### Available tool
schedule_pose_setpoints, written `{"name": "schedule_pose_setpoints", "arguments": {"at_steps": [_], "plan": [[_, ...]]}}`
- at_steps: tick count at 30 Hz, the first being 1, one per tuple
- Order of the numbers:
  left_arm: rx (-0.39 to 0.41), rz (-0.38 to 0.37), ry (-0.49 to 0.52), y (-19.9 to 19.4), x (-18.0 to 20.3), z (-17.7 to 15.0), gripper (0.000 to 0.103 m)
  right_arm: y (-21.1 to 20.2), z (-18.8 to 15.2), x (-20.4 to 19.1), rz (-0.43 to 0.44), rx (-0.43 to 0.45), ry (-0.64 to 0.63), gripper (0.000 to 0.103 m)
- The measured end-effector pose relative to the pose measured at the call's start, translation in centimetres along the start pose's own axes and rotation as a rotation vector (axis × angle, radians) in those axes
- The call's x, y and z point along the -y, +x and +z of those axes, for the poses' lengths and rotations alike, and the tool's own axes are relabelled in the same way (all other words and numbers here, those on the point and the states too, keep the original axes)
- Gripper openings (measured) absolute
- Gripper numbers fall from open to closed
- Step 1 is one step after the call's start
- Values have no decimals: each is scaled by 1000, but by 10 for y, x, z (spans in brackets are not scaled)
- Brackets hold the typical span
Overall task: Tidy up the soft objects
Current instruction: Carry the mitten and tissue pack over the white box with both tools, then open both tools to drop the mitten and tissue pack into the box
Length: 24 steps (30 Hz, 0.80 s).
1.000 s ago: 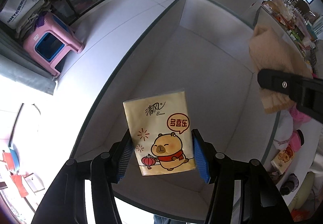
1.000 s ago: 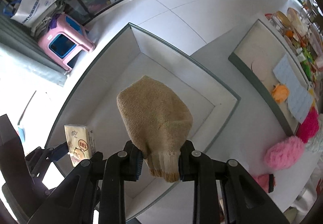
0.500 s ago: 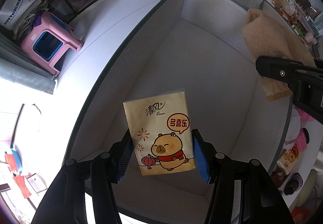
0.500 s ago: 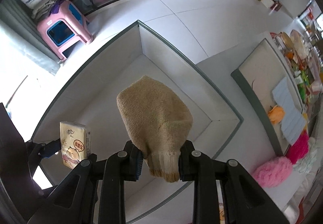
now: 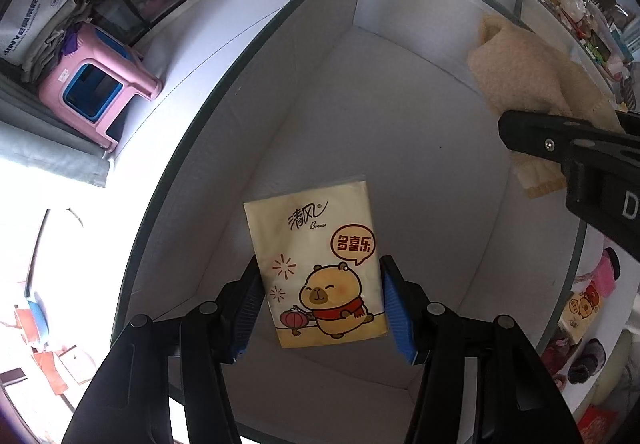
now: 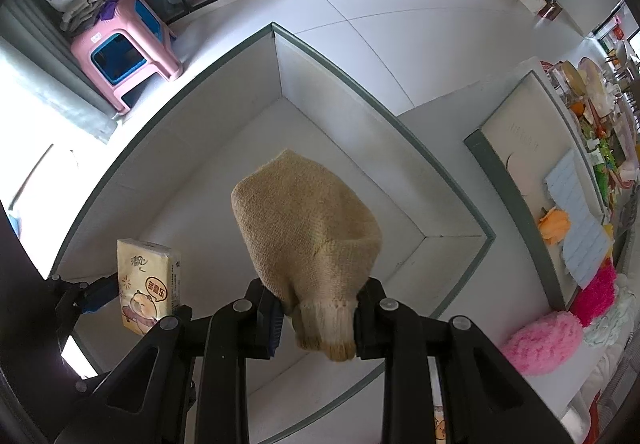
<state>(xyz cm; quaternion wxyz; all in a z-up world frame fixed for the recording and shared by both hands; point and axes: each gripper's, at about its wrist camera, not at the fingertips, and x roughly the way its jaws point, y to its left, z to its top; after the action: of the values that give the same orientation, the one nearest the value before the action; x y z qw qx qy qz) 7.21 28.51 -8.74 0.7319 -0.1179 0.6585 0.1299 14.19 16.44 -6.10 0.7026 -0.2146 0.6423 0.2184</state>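
Note:
My left gripper (image 5: pixel 322 304) is shut on a yellow tissue pack (image 5: pixel 318 268) printed with a cartoon capybara, held upright over the inside of a large white box (image 5: pixel 280 55) with a grey-green rim. The same tissue pack (image 6: pixel 148 286) shows at the lower left of the right wrist view. My right gripper (image 6: pixel 318 310) is shut on the cuff of a tan knitted hat (image 6: pixel 304 236), which hangs over the same box (image 6: pixel 332 99). In the left wrist view the hat (image 5: pixel 524 79) and a right gripper finger (image 5: pixel 560 139) appear at the right, over the box's right side.
A pink stool (image 6: pixel 124 47) stands on the floor beyond the box. To the right lie a pink fluffy item (image 6: pixel 544 340), a magenta one (image 6: pixel 596 294), an orange item (image 6: pixel 554 224) and a second white box (image 6: pixel 532 147). Another tissue pack (image 5: pixel 582 310) lies at the right.
Both grippers have moved forward and lower over the box, each keeping its hold. The box fills more of both views and the hat sits further inside its rim.

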Motion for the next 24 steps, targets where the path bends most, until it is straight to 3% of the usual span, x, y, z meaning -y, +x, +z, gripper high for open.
{"name": "schedule_pose_setpoints", "arguments": {"at_steps": [4,7,9,11,17,24], "plan": [[9,1,3,0,0,0,58,1,0,1,3,-6,-1,32],[17,-5,0,-2,1,1,60,-2,-1,2,-3,6,1,58],[26,-16,-9,-5,1,0,89,-6,-1,2,-21,26,0,81],[39,-23,-22,-10,0,0,102,-11,-1,2,-25,42,-2,82],[63,13,7,-19,4,0,102,-27,-6,5,-47,82,13,102],[113,16,29,-42,10,-8,102,-55,-10,10,-69,143,32,102]]}}
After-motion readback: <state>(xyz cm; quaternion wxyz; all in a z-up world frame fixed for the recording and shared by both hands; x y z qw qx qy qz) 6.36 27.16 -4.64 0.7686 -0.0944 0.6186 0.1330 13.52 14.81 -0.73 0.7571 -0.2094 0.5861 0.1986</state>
